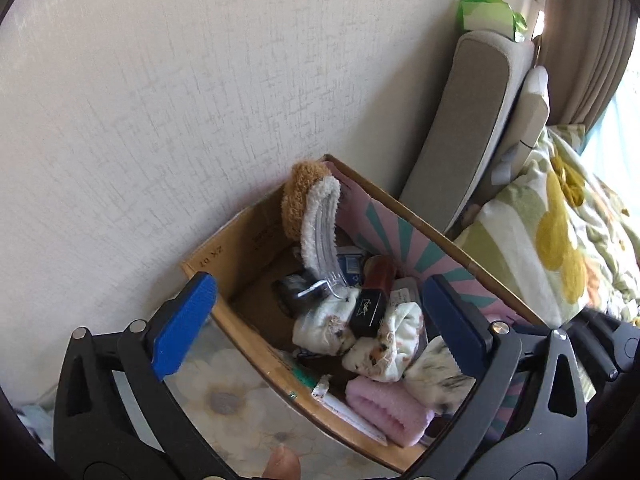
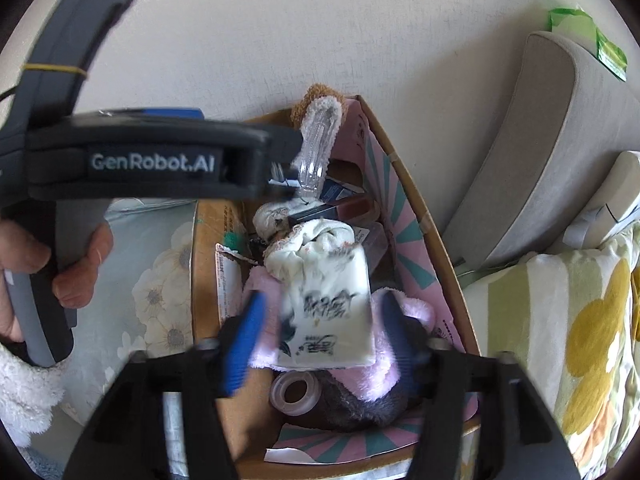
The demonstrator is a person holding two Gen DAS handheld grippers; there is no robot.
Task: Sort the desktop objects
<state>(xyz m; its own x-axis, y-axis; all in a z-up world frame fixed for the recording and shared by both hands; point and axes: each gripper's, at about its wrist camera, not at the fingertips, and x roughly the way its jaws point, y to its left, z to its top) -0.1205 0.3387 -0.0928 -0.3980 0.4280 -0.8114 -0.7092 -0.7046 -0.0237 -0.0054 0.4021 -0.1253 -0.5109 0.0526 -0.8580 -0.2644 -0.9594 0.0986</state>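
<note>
A cardboard box (image 1: 240,236) stands against the wall and holds several things: a brown and white fluffy piece (image 1: 304,204), rolled white patterned cloths (image 1: 396,336), a small black case (image 1: 368,308) and a pink towel (image 1: 384,408). My left gripper (image 1: 320,284) hangs wide open above the box (image 2: 204,248) with nothing between its fingers. In the right wrist view a white packet with black writing (image 2: 332,312) lies between the fingers of my right gripper (image 2: 322,312). There are gaps on both sides, so the pads do not press on it. It lies over a pink fluffy cloth (image 2: 380,376).
A clear plastic ring (image 2: 294,394) and a dark furry item (image 2: 360,408) lie at the box's near end. A grey cushion (image 1: 460,128) leans on the wall to the right, beside a floral blanket (image 1: 560,232). A flowered mat (image 1: 228,392) lies left of the box. A hand (image 2: 76,272) grips the left tool's handle.
</note>
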